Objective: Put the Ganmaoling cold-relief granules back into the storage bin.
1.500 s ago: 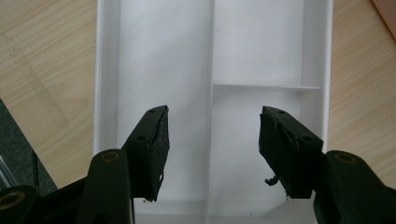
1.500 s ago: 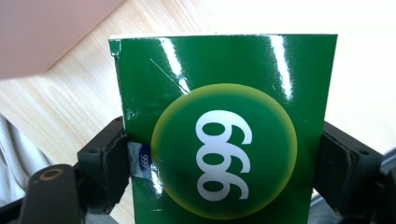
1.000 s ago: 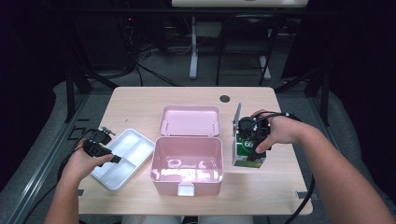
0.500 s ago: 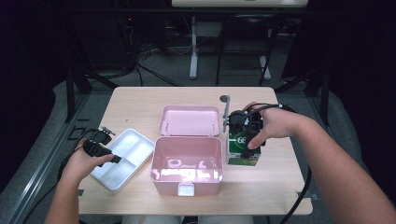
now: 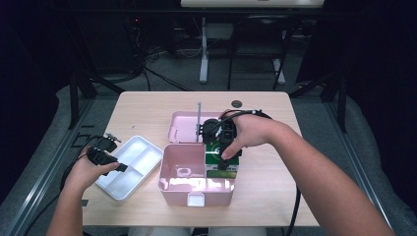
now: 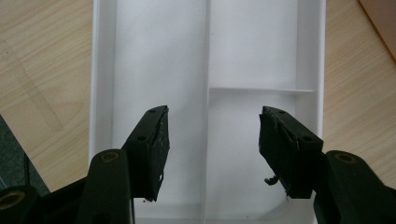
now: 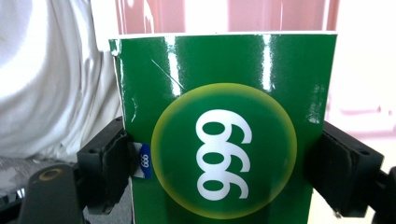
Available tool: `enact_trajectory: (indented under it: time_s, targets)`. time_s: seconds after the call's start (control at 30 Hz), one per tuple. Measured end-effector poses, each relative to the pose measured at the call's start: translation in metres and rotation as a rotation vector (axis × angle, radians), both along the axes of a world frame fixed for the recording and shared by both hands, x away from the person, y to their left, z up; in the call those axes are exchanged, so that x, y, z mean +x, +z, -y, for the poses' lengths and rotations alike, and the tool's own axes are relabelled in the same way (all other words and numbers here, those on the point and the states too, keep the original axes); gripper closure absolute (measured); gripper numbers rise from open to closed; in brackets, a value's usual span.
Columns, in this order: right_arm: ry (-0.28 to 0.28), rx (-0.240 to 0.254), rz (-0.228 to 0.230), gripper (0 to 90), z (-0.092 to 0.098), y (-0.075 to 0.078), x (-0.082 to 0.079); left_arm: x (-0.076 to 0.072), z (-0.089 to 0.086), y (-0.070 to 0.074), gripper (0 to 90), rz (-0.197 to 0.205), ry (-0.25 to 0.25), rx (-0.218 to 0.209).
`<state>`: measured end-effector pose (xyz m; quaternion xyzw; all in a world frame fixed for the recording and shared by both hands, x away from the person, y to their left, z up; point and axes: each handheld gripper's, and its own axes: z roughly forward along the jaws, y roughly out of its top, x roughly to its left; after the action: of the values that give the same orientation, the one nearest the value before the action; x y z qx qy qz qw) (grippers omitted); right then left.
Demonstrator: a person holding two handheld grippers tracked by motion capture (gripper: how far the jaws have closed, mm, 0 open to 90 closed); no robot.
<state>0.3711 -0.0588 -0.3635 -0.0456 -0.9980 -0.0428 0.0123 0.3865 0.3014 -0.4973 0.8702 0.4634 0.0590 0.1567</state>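
Note:
A green carton with "999" in a yellow circle (image 7: pixel 224 140) is clamped between the black pads of my right gripper (image 7: pixel 224 168). From above, that right gripper (image 5: pixel 222 158) holds the green carton (image 5: pixel 221 166) upright in the right end of the open pink box (image 5: pixel 177 195). The box's lid (image 5: pixel 184 128) lies flat behind it. My left gripper (image 6: pixel 212 154) stands open, nothing between its jaws, just over the white divided tray (image 6: pixel 252 46). In the high view the left gripper (image 5: pixel 112 164) rests at the tray's (image 5: pixel 142 152) near-left edge.
The wooden table (image 5: pixel 147 108) has a dark round grommet (image 5: pixel 237 103) at its back right. A thin grey rod (image 5: pixel 199 118) stands up from the right gripper. White cloth (image 7: pixel 46 70) fills the left of the right gripper view. Cables and desk legs lie beyond the table.
The right gripper carried the green carton leftward from the table beside the pink box to the box's right end. The left gripper stayed over the tray.

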Motion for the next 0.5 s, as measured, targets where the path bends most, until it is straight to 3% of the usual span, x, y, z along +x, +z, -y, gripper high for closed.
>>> enact_trajectory:
  time_s: [0.33,0.5]
  targets:
    - [0.007,-0.023,0.031,16.4,-0.010,-0.013,0.004,0.000,-0.002,0.001,42.8,0.000,0.005,-0.001]
    - [-0.010,0.001,0.015,16.3,-0.010,-0.027,0.004,0.000,0.000,-0.001,42.7,-0.005,-0.002,0.000]
